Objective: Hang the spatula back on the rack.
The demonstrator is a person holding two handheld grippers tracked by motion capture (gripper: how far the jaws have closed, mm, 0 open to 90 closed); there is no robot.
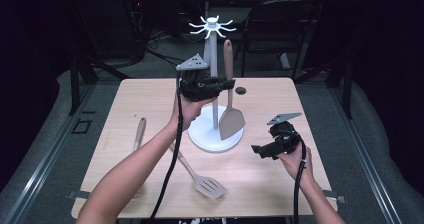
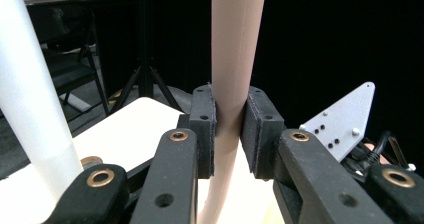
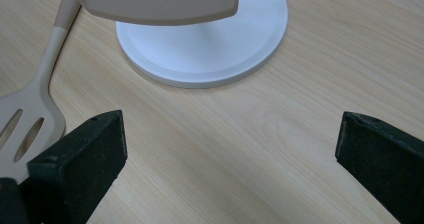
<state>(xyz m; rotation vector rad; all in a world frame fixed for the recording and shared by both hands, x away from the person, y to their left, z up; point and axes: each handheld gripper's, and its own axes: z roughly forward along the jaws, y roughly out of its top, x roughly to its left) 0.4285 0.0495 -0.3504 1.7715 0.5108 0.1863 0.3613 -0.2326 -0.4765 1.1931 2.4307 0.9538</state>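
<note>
Beige spatula [image 1: 230,115], white stand [image 1: 215,134], pale wood-grain table [image 1: 280,179], beige slotted turner [image 1: 209,185], black claws.

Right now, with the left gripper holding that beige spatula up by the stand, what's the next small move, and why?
Probably raise the solid spatula a little toward the hooks of the white stand. The left gripper is clamped on its handle, the handle's top sits below the hooks, and the blade hangs just over the stand's base. The right gripper is open over the table, holding nothing.
</note>
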